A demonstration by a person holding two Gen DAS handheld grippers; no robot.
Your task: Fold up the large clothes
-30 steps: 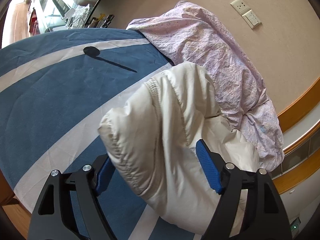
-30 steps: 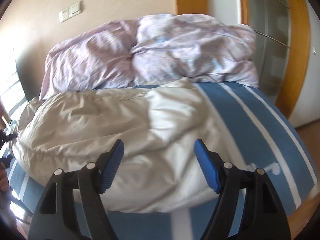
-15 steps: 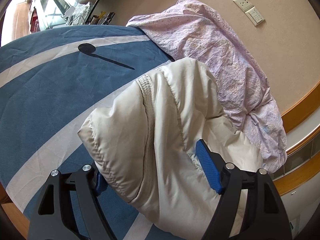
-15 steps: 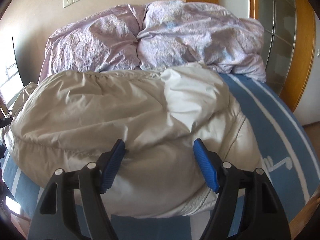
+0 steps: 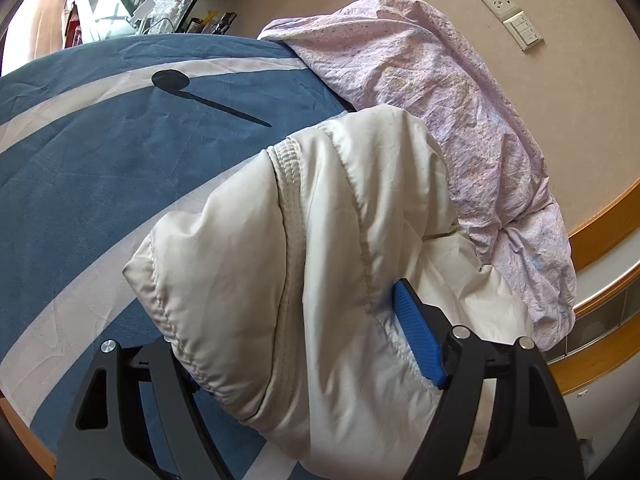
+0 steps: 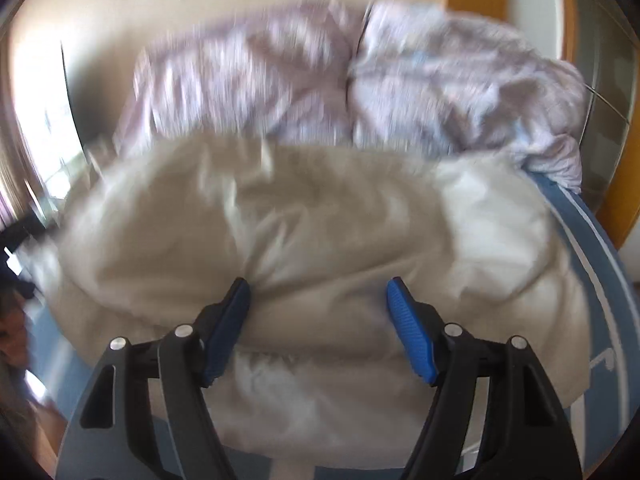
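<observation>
A cream padded jacket [image 5: 320,260] lies bunched on the blue and white striped bedspread [image 5: 100,160]. My left gripper [image 5: 304,340] is open, its jaws wide on either side of the jacket's near end; the left blue pad is hidden under the fabric. In the right wrist view the same jacket [image 6: 320,240] fills the middle, blurred by motion. My right gripper [image 6: 318,320] is open, its blue pads pressed against the jacket's puffy near edge, with fabric between them.
A crumpled lilac duvet [image 5: 460,120] lies along the headboard wall, right behind the jacket; it also shows in the right wrist view [image 6: 360,80]. A wall socket and switch [image 5: 512,16] are above it. A cluttered bedside stand [image 5: 140,0] is at the far left.
Both grippers have moved in closer to the jacket, which now fills more of each view. The right wrist view has turned blurry with motion. Both jaws stay wide.
</observation>
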